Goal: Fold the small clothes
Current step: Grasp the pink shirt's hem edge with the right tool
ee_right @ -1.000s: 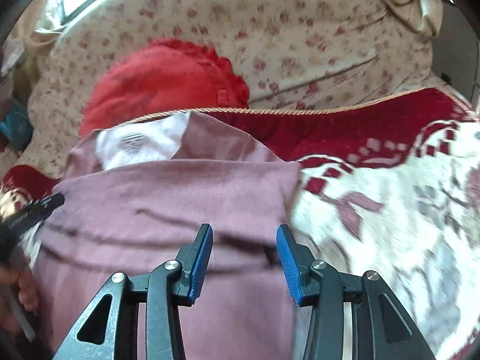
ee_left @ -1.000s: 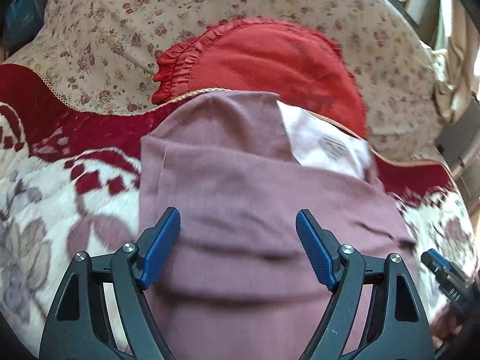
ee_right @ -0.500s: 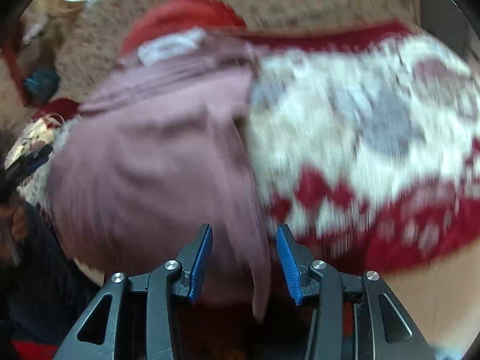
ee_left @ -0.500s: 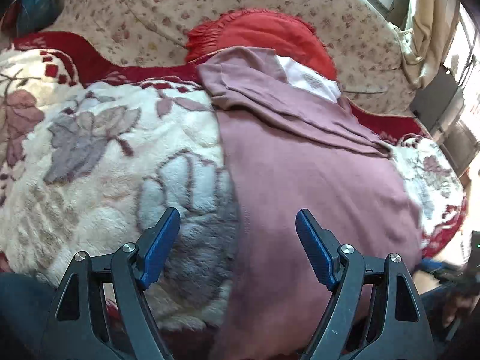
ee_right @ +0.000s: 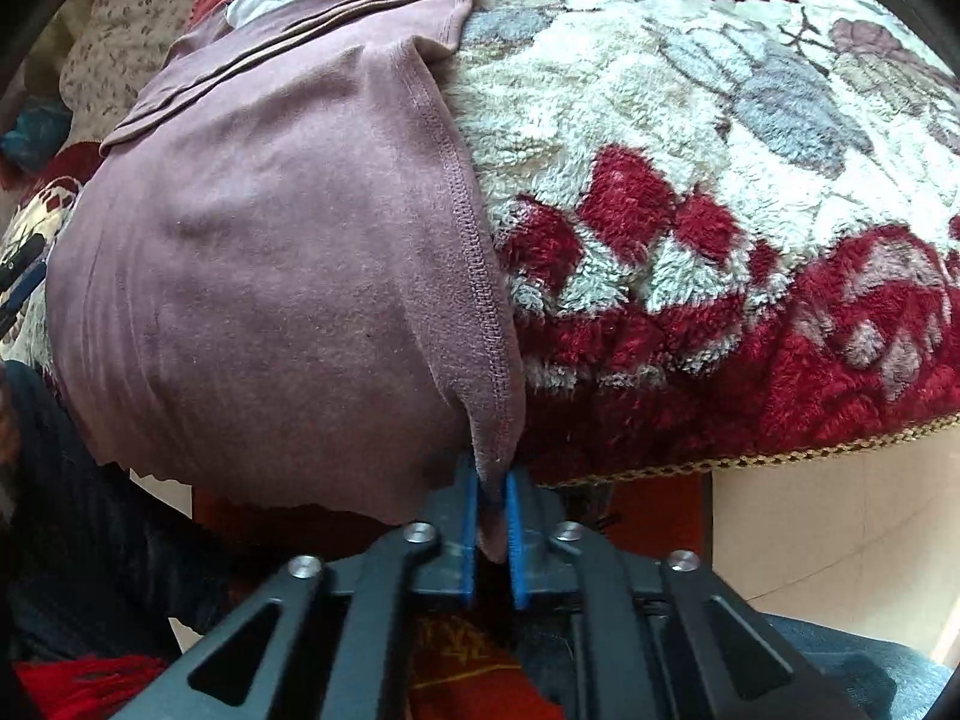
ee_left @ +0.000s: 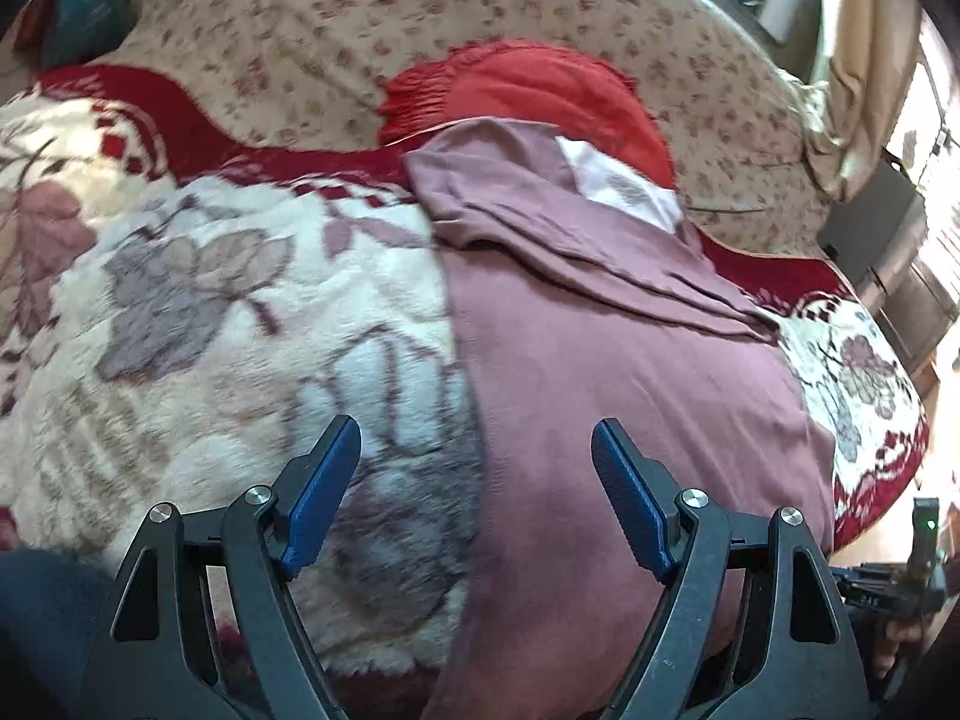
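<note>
Nearest the right wrist camera, the right gripper (ee_right: pixel 492 516) had just closed, its blue pads pinching the hemmed corner of the mauve garment (ee_right: pixel 270 252) where the cloth hung over the front edge of the bed. Below the fingers lay a patch of red patterned fabric (ee_right: pixel 456 660) and dark clothing of the person (ee_right: pixel 108 540). The left gripper (ee_left: pixel 477 480) hovered with its fingers spread wide and nothing between them; one finger stood over the fleece, the other over the garment, whose left edge ran between the two.

The garment lay flat on the plush blanket (ee_left: pixel 198 312), cream with grey flowers and a red border, and draped off its near edge. Farther back its folded layers stacked in ridges, and a white lining (ee_left: pixel 618 186) showed at the far end, bearing a faint grey printed label too blurred to read. Behind that sat a red ruffled cushion (ee_left: pixel 528 90), partly hidden by the garment, and beyond it a beige floral bedspread (ee_left: pixel 390 18). A dark box-like object (ee_left: pixel 870 228) stood at the far right near a pale curtain (ee_left: pixel 852 96).
</note>
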{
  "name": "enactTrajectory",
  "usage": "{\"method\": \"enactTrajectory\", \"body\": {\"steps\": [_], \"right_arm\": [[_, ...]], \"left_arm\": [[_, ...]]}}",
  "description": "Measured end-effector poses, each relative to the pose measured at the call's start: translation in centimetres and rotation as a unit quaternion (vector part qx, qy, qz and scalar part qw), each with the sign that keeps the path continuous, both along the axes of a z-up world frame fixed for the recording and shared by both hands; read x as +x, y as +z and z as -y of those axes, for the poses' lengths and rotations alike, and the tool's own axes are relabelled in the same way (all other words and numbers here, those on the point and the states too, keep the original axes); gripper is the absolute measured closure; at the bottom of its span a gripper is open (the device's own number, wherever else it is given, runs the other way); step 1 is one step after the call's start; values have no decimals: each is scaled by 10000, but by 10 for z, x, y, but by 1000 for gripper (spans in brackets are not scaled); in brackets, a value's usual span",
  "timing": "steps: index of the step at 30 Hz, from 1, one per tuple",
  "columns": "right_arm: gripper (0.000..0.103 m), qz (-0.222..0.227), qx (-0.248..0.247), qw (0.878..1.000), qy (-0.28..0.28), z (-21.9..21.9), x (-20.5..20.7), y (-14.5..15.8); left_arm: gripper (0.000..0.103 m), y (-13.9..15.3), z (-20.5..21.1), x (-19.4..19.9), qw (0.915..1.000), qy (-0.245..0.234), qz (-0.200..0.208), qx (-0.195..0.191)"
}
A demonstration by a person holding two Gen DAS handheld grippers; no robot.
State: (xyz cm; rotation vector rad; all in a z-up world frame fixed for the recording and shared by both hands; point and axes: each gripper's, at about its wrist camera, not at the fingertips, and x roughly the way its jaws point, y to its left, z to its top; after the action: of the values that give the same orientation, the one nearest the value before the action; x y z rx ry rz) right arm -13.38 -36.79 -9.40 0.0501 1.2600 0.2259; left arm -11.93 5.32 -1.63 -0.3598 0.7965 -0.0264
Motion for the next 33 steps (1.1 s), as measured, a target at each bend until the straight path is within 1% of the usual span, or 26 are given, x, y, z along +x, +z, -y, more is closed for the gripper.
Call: {"method": "enactTrajectory", "body": {"steps": [2, 3, 5, 7, 9, 11, 12, 13, 14, 16, 17, 19, 21, 22, 23, 26, 28, 29, 30, 31, 32, 33], "right_arm": [[97, 113, 180, 9998, 15, 1, -2, 10], [97, 146, 293, 9994, 55, 1, -4, 15], [97, 336, 688, 9969, 167, 0, -12, 28], [97, 492, 1094, 9925, 243, 0, -16, 38], [97, 656, 1430, 9869, 345, -1, -18, 49], [97, 680, 1659, 9832, 335, -1, -12, 57], [97, 697, 1812, 9804, 338, -2, -9, 61], [97, 736, 1912, 9781, 374, -4, -4, 68], [97, 813, 1861, 9782, 428, -9, 1, 73], [97, 876, 1831, 9778, 521, -12, 5, 78], [97, 853, 1892, 9767, 539, -14, 8, 78], [97, 825, 1968, 9756, 517, -14, 12, 79], [97, 793, 1982, 9754, 546, -19, 20, 74], [97, 791, 1962, 9757, 561, -20, 22, 74], [97, 789, 1950, 9758, 591, -22, 23, 74], [97, 783, 1948, 9763, 520, -18, 25, 72], [97, 773, 1984, 9761, 444, -14, 25, 70], [97, 767, 1976, 9764, 414, -12, 25, 70], [97, 755, 1977, 9765, 400, -10, 25, 69], [97, 752, 1965, 9769, 378, -9, 24, 69], [97, 756, 1936, 9775, 350, -9, 24, 69], [97, 749, 1919, 9780, 335, -8, 24, 69]], "left_arm": [[23, 4, -7, -11, 9996, 23, -172, -211], [23, 5, -9, -17, 9993, -18, -269, -244], [23, 4, -10, -30, 9982, -180, -565, -94], [23, -2, -9, -38, 9951, -316, -930, 63], [23, -12, -6, -47, 9894, -524, -1352, 47], [23, -19, 7, -54, 9845, -811, -1530, 291], [23, -24, 12, -54, 9814, -906, -1658, 339], [23, -31, 17, -54, 9782, -1016, -1787, 308], [23, -40, 20, -53, 9752, -1100, -1909, 212], [23, -54, 24, -54, 9710, -1161, -2082, 185], [23, -65, 24, -55, 9675, -1225, -2210, 111], [28, -76, 23, -59, 9629, -1255, -2391, -6], [35, -83, 16, -61, 9606, -1222, -2484, -253], [36, -85, 14, -60, 9608, -1211, -2470, -342], [40, -86, 13, -59, 9605, -1238, -2462, -394], [47, -87, 22, -56, 9584, -1401, -2469, -289], [58, -86, 27, -56, 9570, -1498, -2473, -231], [74, -86, 30, -54, 9558, -1546, -2493, -184], [84, -87, 32, -54, 9543, -1595, -2522, -166], [87, -87, 33, -54, 9533, -1611, -2551, -113], [94, -86, 32, -51, 9526, -1629, -2568, -83], [97, -85, 33, -52, 9521, -1675, -2556, -148]]}}
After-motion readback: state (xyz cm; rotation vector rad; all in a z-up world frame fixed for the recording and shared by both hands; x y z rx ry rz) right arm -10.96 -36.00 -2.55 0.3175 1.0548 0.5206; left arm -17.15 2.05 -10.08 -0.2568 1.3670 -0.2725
